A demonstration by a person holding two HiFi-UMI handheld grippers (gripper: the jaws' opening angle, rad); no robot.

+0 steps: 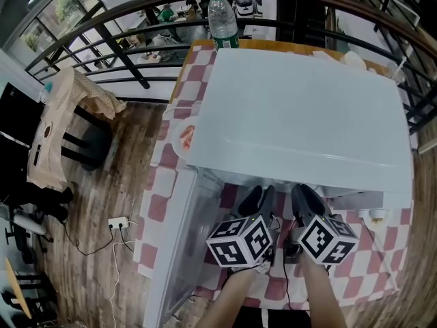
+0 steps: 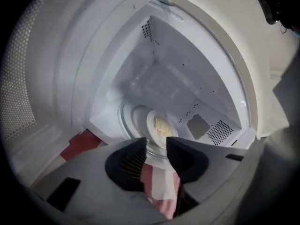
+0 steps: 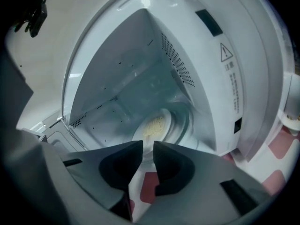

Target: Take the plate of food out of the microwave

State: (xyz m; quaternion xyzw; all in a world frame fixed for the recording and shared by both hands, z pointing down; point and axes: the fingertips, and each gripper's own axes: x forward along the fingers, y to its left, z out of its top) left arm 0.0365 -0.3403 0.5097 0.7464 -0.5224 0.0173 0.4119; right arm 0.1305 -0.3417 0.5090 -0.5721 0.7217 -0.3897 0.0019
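Note:
A white microwave [image 1: 300, 108] stands on the checked table with its door [image 1: 174, 238] swung open to the left. Inside, a white plate of pale yellow food [image 2: 159, 128] [image 3: 152, 125] rests on the glass turntable [image 2: 129, 121]. Both grippers hover side by side just in front of the cavity mouth. The left gripper [image 2: 157, 142] [image 1: 261, 198] is open, its jaws apart with nothing between them and the plate visible beyond. My right gripper [image 3: 147, 146] [image 1: 307, 200] is likewise open and empty, short of the plate.
A water bottle [image 1: 222, 19] stands behind the microwave at the table's far edge. A small dish [image 1: 186, 139] lies on the table left of the microwave. A cloth-draped chair [image 1: 68, 121] stands on the wooden floor at the left, and a railing runs behind.

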